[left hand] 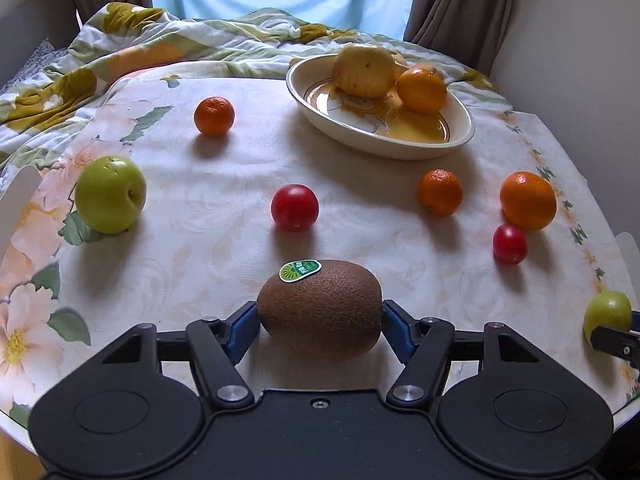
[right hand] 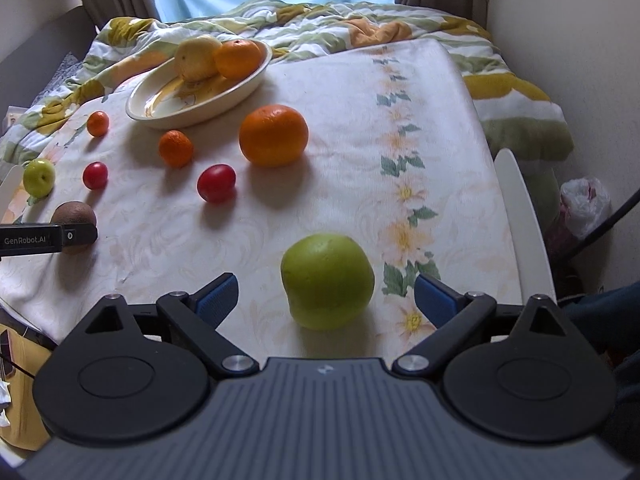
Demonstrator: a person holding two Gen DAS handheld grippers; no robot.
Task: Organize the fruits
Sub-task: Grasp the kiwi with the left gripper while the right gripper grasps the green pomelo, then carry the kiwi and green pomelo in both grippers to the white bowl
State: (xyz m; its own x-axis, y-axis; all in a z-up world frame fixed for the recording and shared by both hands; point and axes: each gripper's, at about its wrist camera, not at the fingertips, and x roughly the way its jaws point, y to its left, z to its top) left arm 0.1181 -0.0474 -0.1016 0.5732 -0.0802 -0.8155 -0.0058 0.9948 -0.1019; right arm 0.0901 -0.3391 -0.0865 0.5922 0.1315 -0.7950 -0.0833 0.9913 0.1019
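My left gripper (left hand: 320, 316) is shut on a brown kiwi (left hand: 320, 310) with a green sticker, low over the table near its front edge. My right gripper (right hand: 326, 294) is open, its blue pads on either side of a green apple (right hand: 327, 280) without touching it. A cream oval bowl (left hand: 320, 120) at the back holds a yellow apple (left hand: 364, 70) and an orange (left hand: 422, 90). Loose on the cloth lie a green apple (left hand: 110, 194), two mandarins (left hand: 214, 116) (left hand: 440, 192), a large orange (left hand: 528, 200) and two red fruits (left hand: 295, 207) (left hand: 509, 244).
The table has a floral cloth (left hand: 200, 240). A rumpled floral blanket (left hand: 160, 48) lies behind it, with curtains and a window beyond. White chair backs stand at the left (left hand: 16, 208) and right (right hand: 520, 220). A plastic bag (right hand: 584, 204) sits on the floor at right.
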